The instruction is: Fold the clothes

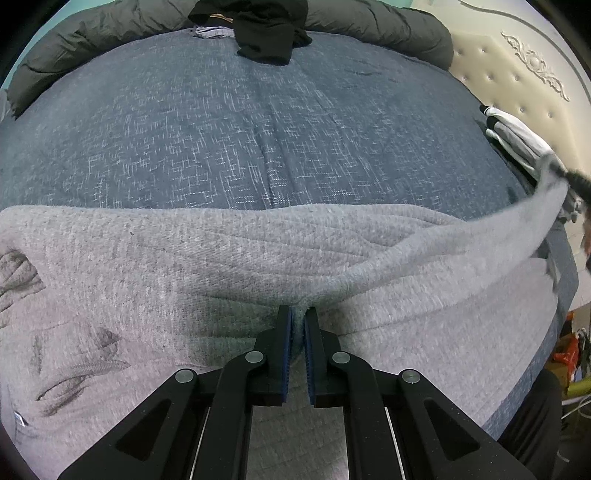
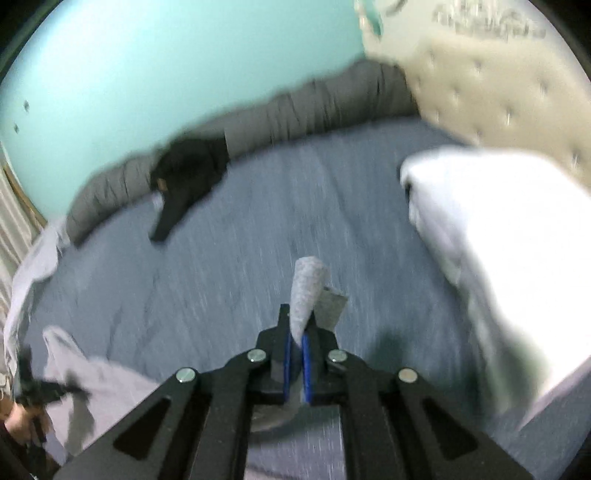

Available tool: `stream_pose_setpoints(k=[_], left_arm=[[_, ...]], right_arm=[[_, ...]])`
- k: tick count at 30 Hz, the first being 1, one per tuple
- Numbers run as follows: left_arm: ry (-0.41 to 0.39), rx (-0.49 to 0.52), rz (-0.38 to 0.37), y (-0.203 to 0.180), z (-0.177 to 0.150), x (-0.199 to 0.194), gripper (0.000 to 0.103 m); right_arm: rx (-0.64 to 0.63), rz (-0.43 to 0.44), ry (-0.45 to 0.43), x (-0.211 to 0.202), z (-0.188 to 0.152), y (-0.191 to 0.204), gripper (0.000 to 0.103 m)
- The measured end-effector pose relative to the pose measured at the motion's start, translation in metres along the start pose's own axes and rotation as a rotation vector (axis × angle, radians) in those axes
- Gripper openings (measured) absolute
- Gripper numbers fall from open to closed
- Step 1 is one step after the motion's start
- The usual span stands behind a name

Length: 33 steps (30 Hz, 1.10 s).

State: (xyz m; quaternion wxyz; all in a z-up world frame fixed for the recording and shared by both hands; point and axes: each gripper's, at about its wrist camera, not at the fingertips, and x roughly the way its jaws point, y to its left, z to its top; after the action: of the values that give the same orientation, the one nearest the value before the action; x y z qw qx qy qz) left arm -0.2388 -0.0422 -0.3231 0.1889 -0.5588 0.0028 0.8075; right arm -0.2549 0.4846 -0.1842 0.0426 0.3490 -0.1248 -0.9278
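left wrist view: the left gripper (image 1: 298, 314) has its jaws nearly together, pinching a small ridge of the grey garment (image 1: 221, 266) where it lies spread across the blue bedcover (image 1: 258, 129). this grip looks meant to pin the near edge down, so the cloth stays put while the other end is raised. at the right edge of this view the garment's far corner rises in a taut strip to the right gripper (image 1: 576, 182), which is blurred there. a black garment (image 1: 269, 33) lies against the rolled dark duvet (image 1: 388, 26) at the far side, and folded pale clothes (image 1: 517, 144) sit beside the tufted headboard (image 1: 517, 74).

right wrist view: the right gripper (image 2: 299, 328) is clamped narrow on 1 grey corner of the garment, which pokes up between its blue pads (image 2: 306, 354). the picture is smeared. the folded pale stack fills the right side, so the corner seems to be held high to carry it over for a fold.
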Motion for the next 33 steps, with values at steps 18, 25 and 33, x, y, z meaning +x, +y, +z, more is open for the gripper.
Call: stream_pose_setpoints(k=[18, 25, 33], left_arm=[[-0.110, -0.090, 0.048, 0.042, 0.023, -0.041, 0.056], [-0.087, -0.113, 0.100, 0.069, 0.047, -0.033, 0.059], [-0.060, -0.057, 0.130, 0.069, 0.068, -0.013, 0.061]], right_arm=[[0.051, -0.071, 0.055, 0.019, -0.068, -0.053, 0.004], [0.026, -0.059, 0.086, 0.015, -0.082, -0.058, 0.004], [0.002, -0.047, 0.090, 0.017, -0.083, -0.055, 0.004]])
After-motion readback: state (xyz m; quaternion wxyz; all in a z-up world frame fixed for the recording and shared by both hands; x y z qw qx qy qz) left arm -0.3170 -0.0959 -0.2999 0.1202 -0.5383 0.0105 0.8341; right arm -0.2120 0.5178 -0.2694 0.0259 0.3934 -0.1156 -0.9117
